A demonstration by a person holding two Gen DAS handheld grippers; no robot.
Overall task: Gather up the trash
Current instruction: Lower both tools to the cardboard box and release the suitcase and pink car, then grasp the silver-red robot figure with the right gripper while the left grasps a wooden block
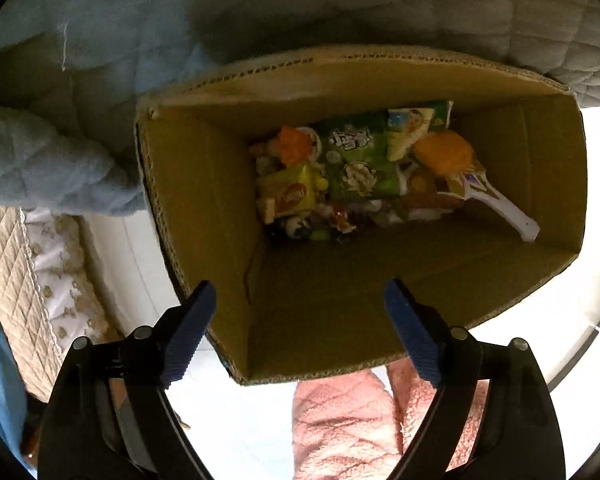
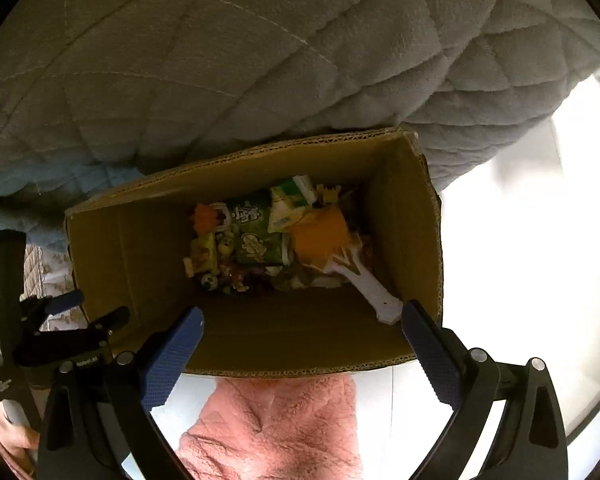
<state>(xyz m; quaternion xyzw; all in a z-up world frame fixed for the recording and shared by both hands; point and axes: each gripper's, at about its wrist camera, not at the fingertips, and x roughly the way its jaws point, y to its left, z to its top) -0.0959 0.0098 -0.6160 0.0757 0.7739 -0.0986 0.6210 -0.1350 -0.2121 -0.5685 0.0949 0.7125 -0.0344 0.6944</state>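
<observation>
An open cardboard box stands on the floor, seen from above. On its bottom lies a heap of trash: a green snack bag, a yellow packet, an orange piece and a white flat stick-like piece. My left gripper hangs open over the box's near side, nothing between its blue pads. My right gripper is also open and empty above the near side. The right wrist view shows the left gripper by the box's left corner.
A grey quilted blanket overhangs the box's far side. Pink fluffy clothing of the person is just below the near rim. White floor lies to the right, a beige quilted cloth to the left.
</observation>
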